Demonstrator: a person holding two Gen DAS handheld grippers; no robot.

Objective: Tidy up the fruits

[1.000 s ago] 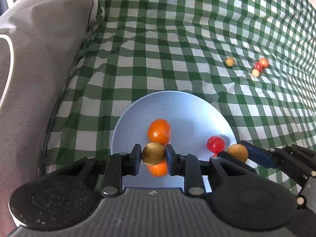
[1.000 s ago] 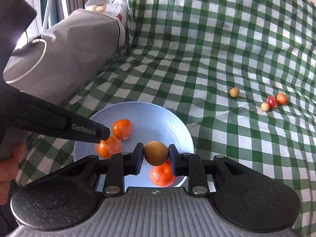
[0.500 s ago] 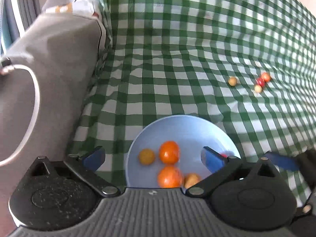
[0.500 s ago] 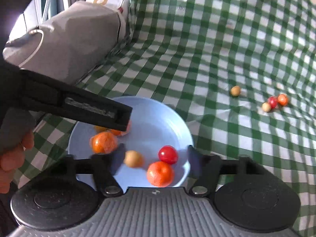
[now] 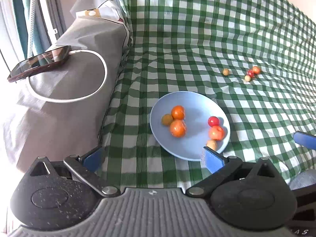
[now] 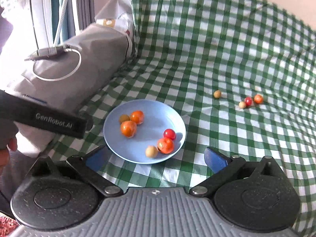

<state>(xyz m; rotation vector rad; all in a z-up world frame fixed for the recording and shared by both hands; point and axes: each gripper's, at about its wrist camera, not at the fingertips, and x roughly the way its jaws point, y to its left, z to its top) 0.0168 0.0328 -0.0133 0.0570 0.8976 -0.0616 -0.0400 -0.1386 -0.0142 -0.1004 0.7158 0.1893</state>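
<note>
A light blue plate [image 5: 195, 100] [image 6: 158, 106] lies on the green checked cloth. It holds several small fruits: orange ones [image 5: 177, 128] [image 6: 128, 128], a red one [image 5: 213, 121] [image 6: 169, 134] and two yellow-brown ones [image 5: 167, 119] [image 6: 151, 151]. More small fruits lie loose on the cloth at the far right, a tan one [image 5: 225, 71] [image 6: 217, 94] and a cluster [image 5: 250, 73] [image 6: 248, 101]. My left gripper [image 5: 153, 158] is open and empty, near the plate's front edge. My right gripper [image 6: 156, 157] is open and empty, just in front of the plate.
A grey padded cushion [image 5: 79, 83] [image 6: 79, 67] stands to the left of the plate, with a phone [image 5: 39, 63] and a white cable [image 5: 98, 86] on it. The left gripper's body [image 6: 49, 120] crosses the left of the right wrist view.
Both grippers held a yellow-brown fruit over the plate a second ago. Both opened and dropped them into the plate, then pulled back and up from it.
</note>
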